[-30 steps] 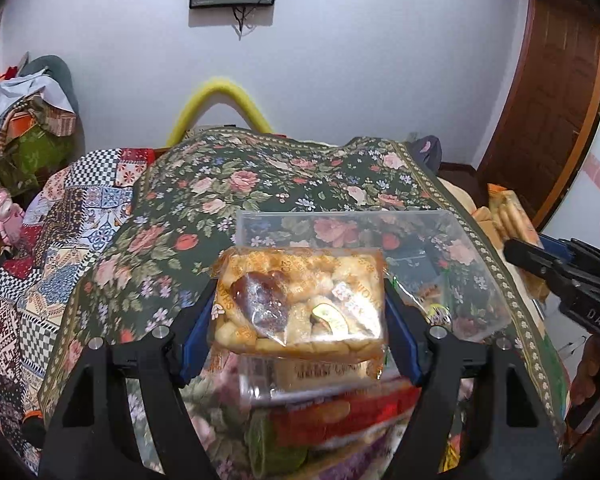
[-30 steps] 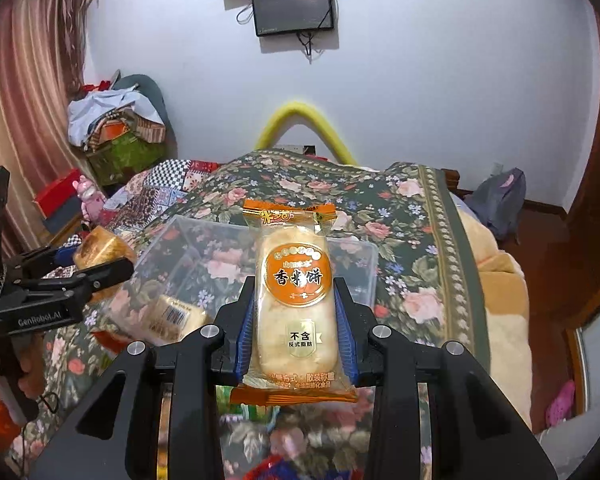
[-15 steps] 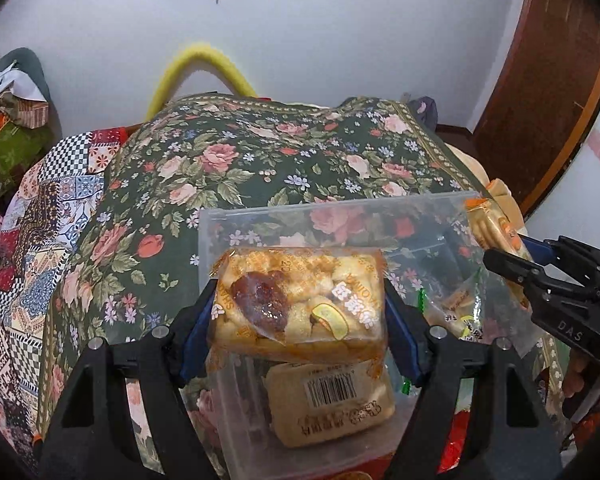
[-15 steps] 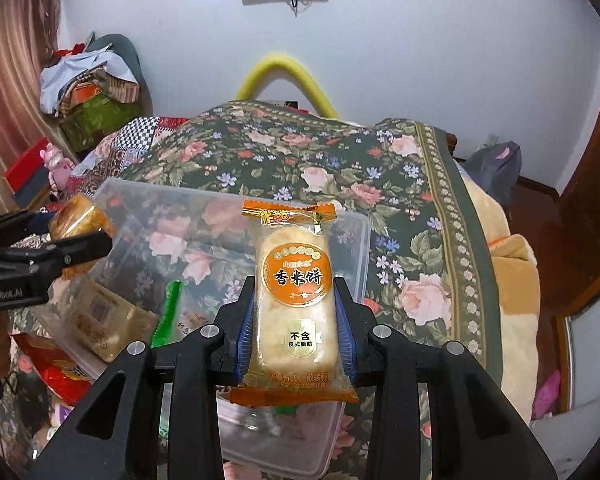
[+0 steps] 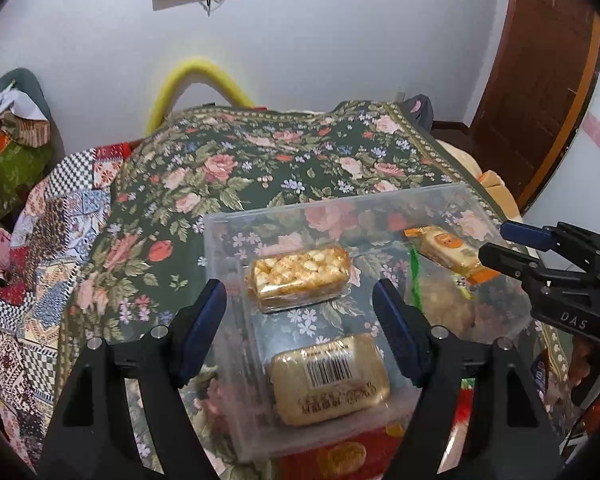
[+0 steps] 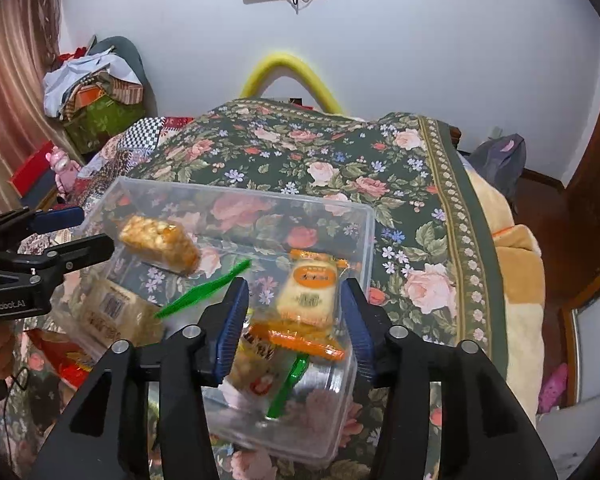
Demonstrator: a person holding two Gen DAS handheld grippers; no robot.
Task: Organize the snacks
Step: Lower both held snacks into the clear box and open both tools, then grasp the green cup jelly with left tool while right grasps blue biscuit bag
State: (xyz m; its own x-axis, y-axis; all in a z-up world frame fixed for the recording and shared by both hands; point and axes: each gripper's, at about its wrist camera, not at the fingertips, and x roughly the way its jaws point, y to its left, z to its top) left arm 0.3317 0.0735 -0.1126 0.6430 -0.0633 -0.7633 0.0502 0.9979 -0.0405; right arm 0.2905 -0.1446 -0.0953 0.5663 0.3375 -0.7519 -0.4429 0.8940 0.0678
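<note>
Your clear rectangular plastic tub (image 5: 224,248) on the floral bedspread (image 5: 236,172) holds the golden puffed-rice bar (image 5: 300,278), a barcoded beige pack (image 5: 328,378) and the orange-wrapped rice cake (image 6: 310,292), so most sorting looks done. Left gripper (image 5: 300,336) stands spread and empty; right gripper (image 6: 292,322) is opening, cake loose between its pads. Only the right view shows green plastic picks (image 6: 204,294); red packets (image 5: 340,454) outside remain.

Left black plastic two-finger claw (image 5: 300,332): angular matte arms, blue ribbed pads on the inner faces, a silver screw head at each arm joint; white lettering "GenRobot.AI" on its side, read in the right wrist view. Right black plastic two-finger claw (image 6: 296,328): same build, blue ribbed pads, silver screws; white letters "DAS" on its side, read in the left wrist view.
</note>
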